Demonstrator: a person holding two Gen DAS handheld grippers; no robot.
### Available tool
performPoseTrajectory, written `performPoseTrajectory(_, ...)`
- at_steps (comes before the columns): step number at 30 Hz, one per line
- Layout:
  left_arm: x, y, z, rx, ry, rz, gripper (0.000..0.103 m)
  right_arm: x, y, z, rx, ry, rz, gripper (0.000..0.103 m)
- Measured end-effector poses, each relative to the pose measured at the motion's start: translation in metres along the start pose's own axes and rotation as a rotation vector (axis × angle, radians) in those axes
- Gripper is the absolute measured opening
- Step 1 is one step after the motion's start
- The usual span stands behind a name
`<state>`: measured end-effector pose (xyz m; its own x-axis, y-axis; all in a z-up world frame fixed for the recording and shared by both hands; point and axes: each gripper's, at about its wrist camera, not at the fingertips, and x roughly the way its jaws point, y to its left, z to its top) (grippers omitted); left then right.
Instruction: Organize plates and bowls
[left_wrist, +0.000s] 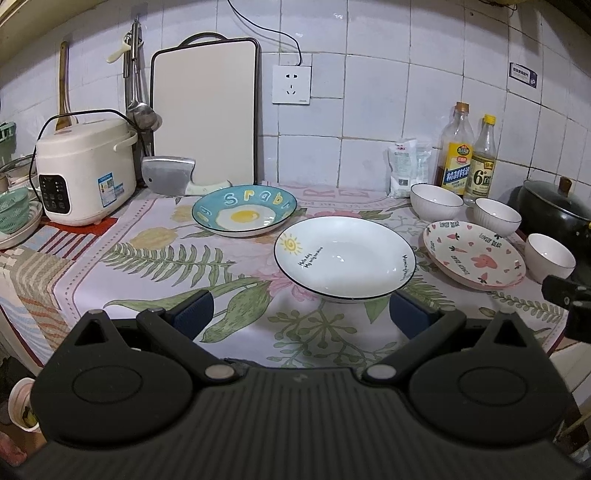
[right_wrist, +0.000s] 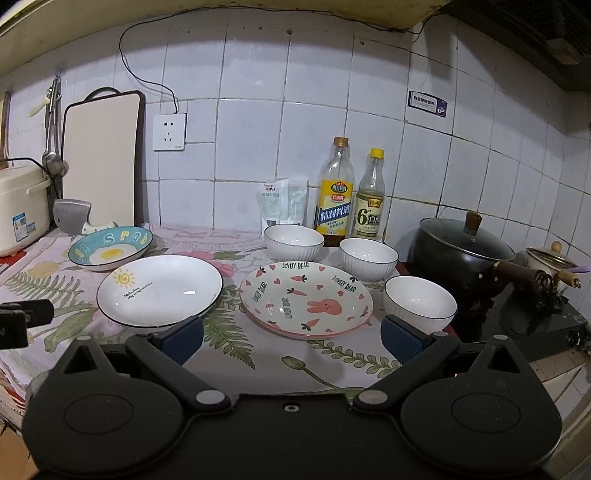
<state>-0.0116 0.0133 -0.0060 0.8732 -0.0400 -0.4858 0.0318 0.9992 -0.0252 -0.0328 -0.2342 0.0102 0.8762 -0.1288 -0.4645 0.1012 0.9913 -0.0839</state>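
Plates (right_wrist: 159, 291), bowls (right_wrist: 419, 304) on counter (left_wrist: 155, 295), all bare inside. Left tool (left_wrist: 301, 314), right tool (right_wrist: 291, 338) wide open, gripping nothing.

White square tiles (right_wrist: 317, 140) with dark grout cover the wall. A socket (left_wrist: 291, 84) sits on it, a black cable (left_wrist: 266, 27) rising from it. A pale cutting board (left_wrist: 204, 114) leans against the tiles beside a rice cooker (left_wrist: 83, 166). A floral cloth (left_wrist: 147, 266) covers the desk under dim light.

rice cooker (right_wrist: 20, 210) cut off left
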Motion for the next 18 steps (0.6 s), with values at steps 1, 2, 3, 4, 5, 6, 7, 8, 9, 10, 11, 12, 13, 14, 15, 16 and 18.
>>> performPoseTrajectory(1, 0.001, 0.000, 0.000, 0.001, 0.001, 0.006, 0.103, 0.001, 0.000, 0.000, -0.001, 0.003, -0.001, 0.103)
performPoseTrajectory(2, 0.002, 0.001, 0.000, 0.001, 0.002, 0.009, 0.103, 0.002, 0.001, 0.000, -0.001, 0.006, 0.001, 0.103)
performPoseTrajectory(3, 0.002, 0.002, -0.001, -0.001, 0.003, 0.007, 0.103, 0.003, 0.001, 0.000, -0.001, 0.008, 0.004, 0.103)
performPoseTrajectory(4, 0.003, 0.004, 0.000, -0.003, 0.009, 0.002, 0.103, 0.004, 0.001, 0.000, -0.001, 0.009, 0.005, 0.103)
performPoseTrajectory(5, 0.005, 0.005, -0.001, -0.006, 0.013, -0.004, 0.103, 0.005, 0.002, 0.000, -0.002, 0.009, 0.005, 0.103)
performPoseTrajectory(6, 0.006, 0.007, -0.001, -0.009, 0.018, -0.011, 0.103, 0.005, 0.002, 0.000, -0.005, 0.010, 0.005, 0.103)
performPoseTrajectory(7, 0.007, 0.008, -0.001, -0.011, 0.022, -0.014, 0.103, 0.005, 0.002, -0.001, -0.009, 0.011, 0.004, 0.103)
performPoseTrajectory(8, 0.008, 0.009, -0.002, -0.012, 0.025, -0.012, 0.103, 0.005, 0.003, -0.001, -0.012, 0.013, 0.002, 0.103)
performPoseTrajectory(9, 0.010, 0.010, -0.002, -0.011, 0.028, -0.006, 0.103, 0.006, 0.003, -0.002, -0.015, 0.016, 0.000, 0.103)
performPoseTrajectory(10, 0.011, 0.011, -0.002, -0.008, 0.029, -0.002, 0.103, 0.006, 0.003, -0.002, -0.017, 0.019, -0.002, 0.103)
performPoseTrajectory(11, 0.011, 0.012, -0.002, -0.005, 0.031, 0.001, 0.103, 0.007, 0.003, -0.002, -0.018, 0.021, -0.003, 0.103)
performPoseTrajectory(12, 0.012, 0.012, -0.003, -0.002, 0.032, 0.002, 0.103, 0.007, 0.002, -0.002, -0.018, 0.024, -0.005, 0.103)
performPoseTrajectory(13, 0.012, 0.013, -0.003, 0.000, 0.033, 0.001, 0.103, 0.008, 0.002, -0.003, -0.017, 0.025, -0.006, 0.103)
performPoseTrajectory(14, 0.013, 0.013, -0.003, 0.000, 0.034, 0.000, 0.103, 0.008, 0.001, -0.003, -0.016, 0.026, -0.006, 0.103)
performPoseTrajectory(15, 0.013, 0.014, -0.003, 0.002, 0.035, -0.003, 0.103, 0.009, 0.001, -0.003, -0.015, 0.027, -0.006, 0.103)
performPoseTrajectory(16, 0.013, 0.014, -0.003, 0.004, 0.035, -0.007, 0.103, 0.009, 0.001, -0.003, -0.016, 0.028, -0.004, 0.103)
performPoseTrajectory(18, 0.014, 0.013, -0.002, 0.012, 0.038, -0.018, 0.103, 0.012, 0.002, -0.003, -0.021, 0.029, 0.004, 0.103)
